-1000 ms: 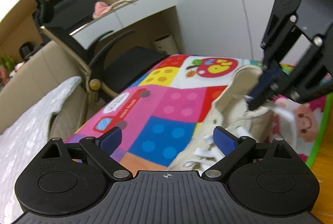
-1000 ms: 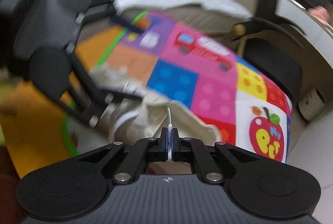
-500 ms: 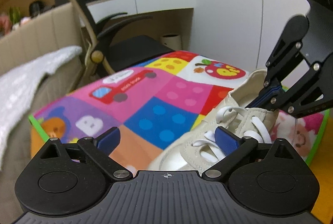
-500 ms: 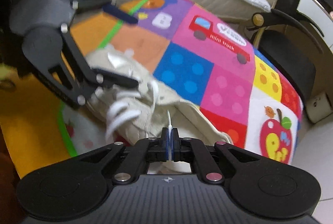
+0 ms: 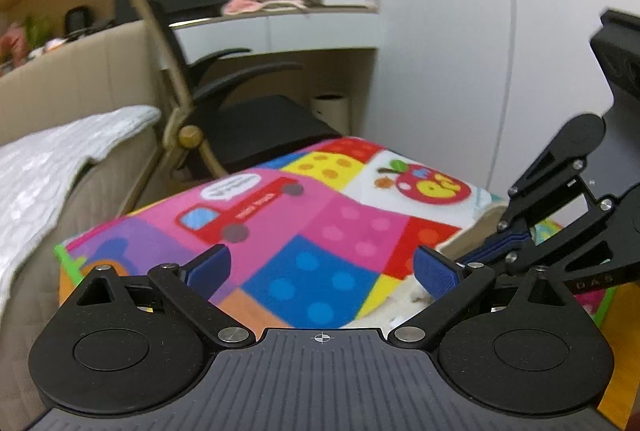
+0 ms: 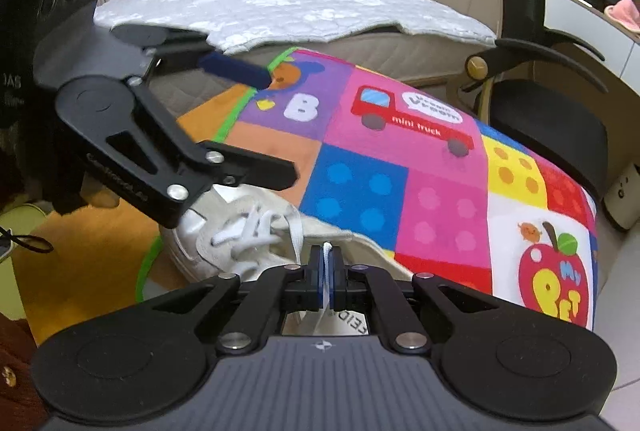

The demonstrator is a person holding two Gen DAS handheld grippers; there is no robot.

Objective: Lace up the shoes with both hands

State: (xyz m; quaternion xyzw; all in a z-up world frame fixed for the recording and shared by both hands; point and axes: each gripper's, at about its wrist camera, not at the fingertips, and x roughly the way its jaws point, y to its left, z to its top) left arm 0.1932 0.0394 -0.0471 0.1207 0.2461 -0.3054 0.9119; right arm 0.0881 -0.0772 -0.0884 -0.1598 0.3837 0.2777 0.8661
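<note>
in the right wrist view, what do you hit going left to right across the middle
left gripper with jaws apart → shoe with white lace → right gripper shut on the lace end → colourful play mat → black office chair

Cream canvas shoe (image 6: 240, 231), matt black plastic tool (image 6: 327, 271), soft printed mat (image 6: 400, 159)

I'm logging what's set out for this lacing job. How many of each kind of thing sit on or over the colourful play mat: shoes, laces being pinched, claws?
Shoe: 1
Lace pinched: 1, in the right claw
Claws: 2, the left claw open and holding nothing
Play mat: 1
Total: 5
</note>
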